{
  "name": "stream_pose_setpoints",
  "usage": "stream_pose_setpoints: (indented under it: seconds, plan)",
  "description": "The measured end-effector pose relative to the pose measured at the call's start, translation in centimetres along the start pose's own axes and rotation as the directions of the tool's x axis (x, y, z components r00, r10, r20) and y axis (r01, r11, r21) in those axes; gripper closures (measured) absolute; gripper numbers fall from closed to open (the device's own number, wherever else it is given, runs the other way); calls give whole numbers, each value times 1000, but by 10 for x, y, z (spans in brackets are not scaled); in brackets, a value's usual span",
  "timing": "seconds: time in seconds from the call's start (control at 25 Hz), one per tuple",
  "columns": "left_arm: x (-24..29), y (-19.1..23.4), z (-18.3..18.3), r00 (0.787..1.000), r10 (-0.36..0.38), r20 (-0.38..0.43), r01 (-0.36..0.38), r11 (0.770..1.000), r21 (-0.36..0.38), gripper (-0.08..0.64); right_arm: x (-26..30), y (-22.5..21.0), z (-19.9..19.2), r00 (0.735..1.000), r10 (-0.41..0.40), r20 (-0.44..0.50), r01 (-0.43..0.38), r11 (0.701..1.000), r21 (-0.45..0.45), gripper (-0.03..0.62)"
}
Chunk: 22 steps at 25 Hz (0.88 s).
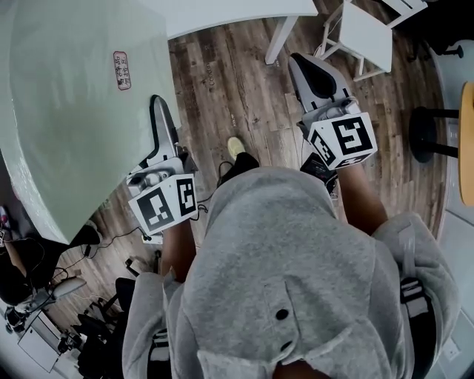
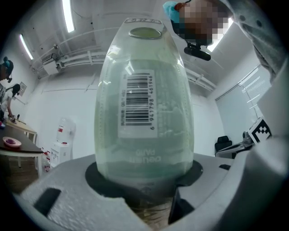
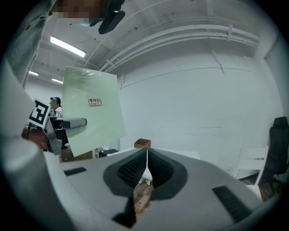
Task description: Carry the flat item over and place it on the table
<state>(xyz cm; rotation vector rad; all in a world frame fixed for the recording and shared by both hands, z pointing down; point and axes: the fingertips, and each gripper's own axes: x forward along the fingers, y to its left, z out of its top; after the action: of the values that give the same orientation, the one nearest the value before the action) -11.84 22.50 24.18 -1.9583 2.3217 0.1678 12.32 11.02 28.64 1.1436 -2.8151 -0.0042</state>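
Overhead, in the head view, the flat item (image 1: 67, 111) fills the 10 o'clock part of the picture. It is a wide, pale green sheet with a small reddish sticker (image 1: 121, 70). The left claw (image 1: 158, 118) pinches its right-hand edge and carries it in the air above the wooden floor (image 1: 237, 89), with the white desk (image 1: 222, 15) at 12 o'clock. The right claw (image 1: 311, 74), at 1 o'clock, carries nothing.

In the left gripper view the item rises from between the jaws toward 12 o'clock, and the pads are clamped on its lower edge. A glossy film covers it and catches the ceiling lights, and a barcode label (image 2: 137, 106) sits on its face. That film probably makes it slippery, so a deep bite at mid-edge looks wise.

In the right gripper view the jaws are pressed together with nothing between them. The item stands at 10 o'clock, flat and unbent although it is gripped at one edge only. I judge it to be stiff, thin and light. Its breadth will lever against the grip if it is swung.
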Motion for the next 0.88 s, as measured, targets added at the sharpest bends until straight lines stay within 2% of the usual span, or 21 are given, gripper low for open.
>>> stream_pose_setpoints:
  seconds: [0.24, 0.44, 0.64, 0.88]
  plan:
    - [32, 41, -7, 1000, -3, -5, 3, 1000, 9, 284, 48, 12, 7, 1000, 10, -21, -11, 998, -54, 564]
    - [50, 59, -13, 1000, -3, -12, 3, 1000, -5, 284, 74, 16, 11, 999, 18, -29, -20, 996, -84, 565]
    - [49, 67, -19, 1000, 3, -14, -4, 1000, -19, 282, 79, 20, 11, 1000, 10, -27, -12, 995, -102, 564]
    - [47, 68, -10, 1000, 14, 4, -14, 1000, -17, 284, 78, 14, 19, 1000, -2, -9, 1, 995, -99, 565]
